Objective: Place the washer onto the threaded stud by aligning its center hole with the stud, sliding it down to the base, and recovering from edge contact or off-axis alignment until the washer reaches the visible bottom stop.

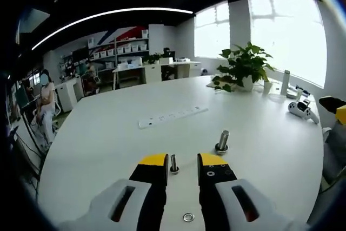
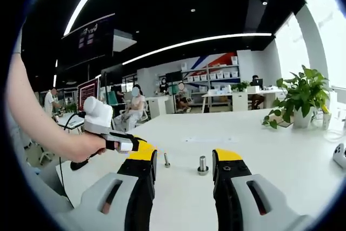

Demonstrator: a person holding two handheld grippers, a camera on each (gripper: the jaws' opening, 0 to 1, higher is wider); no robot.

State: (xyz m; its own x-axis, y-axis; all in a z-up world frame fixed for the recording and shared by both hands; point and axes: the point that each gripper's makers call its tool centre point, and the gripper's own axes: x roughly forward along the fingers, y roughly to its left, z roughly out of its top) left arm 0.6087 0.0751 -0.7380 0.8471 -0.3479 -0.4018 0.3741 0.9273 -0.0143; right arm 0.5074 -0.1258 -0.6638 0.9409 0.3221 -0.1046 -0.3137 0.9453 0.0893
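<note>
Left gripper view: washer [image 1: 188, 217] on table between open tool [image 1: 183, 167] jaws.

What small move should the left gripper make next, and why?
Probably lower the left gripper onto the washer and close. The washer lies flat on the table between its open fingers, nearer than the thin stud.

Shiny metal washer [image 1: 188, 217] & studs [image 1: 222, 140]; smooth matt white table [image 1: 108, 150].

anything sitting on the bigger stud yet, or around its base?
The bigger stud has a bare top. A wide collar rings its base; whether that's a washer or part of the stud, can't tell. A loose washer lies on the table.
</note>
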